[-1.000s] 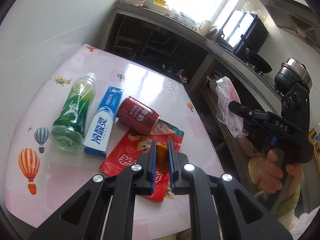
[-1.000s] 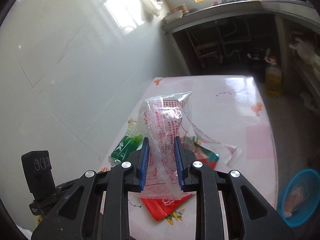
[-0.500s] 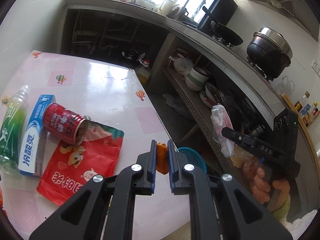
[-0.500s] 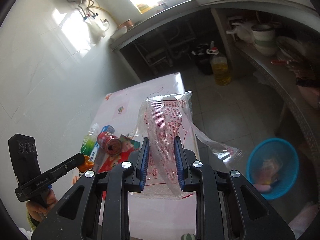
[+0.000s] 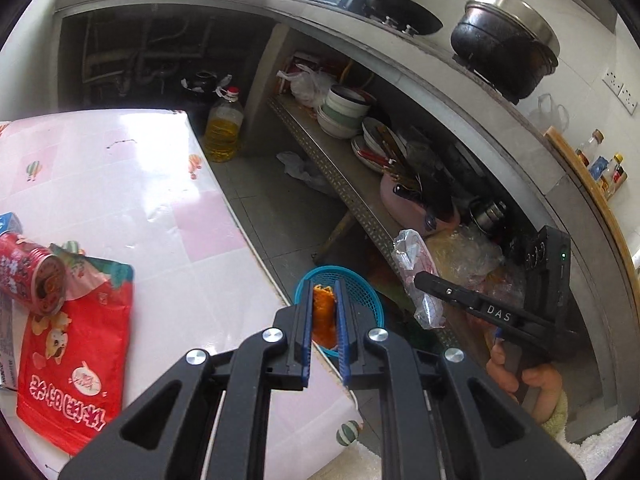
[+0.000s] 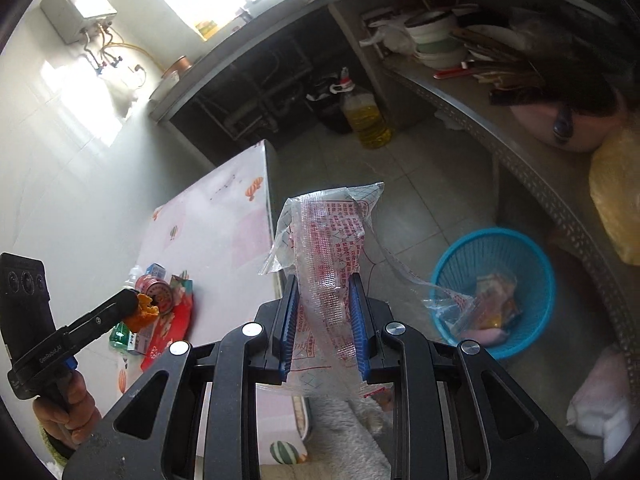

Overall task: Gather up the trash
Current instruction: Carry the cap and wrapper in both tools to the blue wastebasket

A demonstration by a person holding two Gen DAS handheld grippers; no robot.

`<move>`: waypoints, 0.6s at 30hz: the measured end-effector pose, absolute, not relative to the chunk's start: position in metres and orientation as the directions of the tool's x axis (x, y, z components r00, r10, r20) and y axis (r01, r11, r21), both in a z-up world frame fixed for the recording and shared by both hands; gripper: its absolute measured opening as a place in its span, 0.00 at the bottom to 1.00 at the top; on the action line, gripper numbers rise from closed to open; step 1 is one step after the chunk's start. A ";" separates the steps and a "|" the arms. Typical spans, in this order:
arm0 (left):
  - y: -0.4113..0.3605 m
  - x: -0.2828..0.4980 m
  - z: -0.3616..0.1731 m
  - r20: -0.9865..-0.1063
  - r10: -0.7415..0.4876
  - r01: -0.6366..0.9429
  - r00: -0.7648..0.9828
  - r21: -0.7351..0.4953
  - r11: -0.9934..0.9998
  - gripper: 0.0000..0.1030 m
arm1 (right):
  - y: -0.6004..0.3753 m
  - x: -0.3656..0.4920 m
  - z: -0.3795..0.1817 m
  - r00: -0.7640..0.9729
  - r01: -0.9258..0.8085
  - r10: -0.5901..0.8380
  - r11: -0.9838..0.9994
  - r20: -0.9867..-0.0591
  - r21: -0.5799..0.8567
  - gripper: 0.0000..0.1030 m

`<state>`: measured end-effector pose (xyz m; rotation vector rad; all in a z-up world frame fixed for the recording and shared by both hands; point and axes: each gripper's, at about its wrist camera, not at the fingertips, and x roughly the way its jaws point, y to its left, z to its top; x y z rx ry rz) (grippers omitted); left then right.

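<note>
My left gripper is shut on a small orange scrap and holds it past the table's right edge, in line with the blue mesh basket on the floor. My right gripper is shut on a clear plastic wrapper with red print, up in the air left of the basket, which holds some trash. On the table lie a red can and a red snack bag. The left gripper with the scrap also shows in the right wrist view.
A low metal shelf with bowls and dishes runs along the right. An oil jug stands on the floor beyond the table. A blue toothpaste box and a green bottle lie near the can.
Both grippers have swung right, away from the table toward the blue basket, each still holding its piece. The basket is now closer in both views.
</note>
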<state>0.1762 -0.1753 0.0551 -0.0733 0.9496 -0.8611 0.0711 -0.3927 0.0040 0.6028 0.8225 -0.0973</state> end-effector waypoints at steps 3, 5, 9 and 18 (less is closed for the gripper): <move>-0.193 0.177 0.051 -0.692 -0.676 0.629 0.254 -0.414 0.659 0.10 | -0.404 0.063 -0.002 0.679 0.345 0.131 0.812 -0.722 0.471 0.22; -0.205 0.177 0.049 -0.697 -0.677 0.642 0.237 -0.411 0.647 0.10 | -0.410 0.056 -0.005 0.676 0.365 0.120 0.802 -0.727 0.472 0.22; -0.226 0.177 0.045 -0.704 -0.678 0.662 0.211 -0.408 0.629 0.10 | -0.422 0.048 -0.010 0.670 0.402 0.103 0.782 -0.735 0.477 0.22; -0.257 0.178 0.038 -0.716 -0.679 0.692 0.163 -0.408 0.596 0.10 | -0.442 0.038 -0.020 0.662 0.453 0.079 0.750 -0.746 0.482 0.22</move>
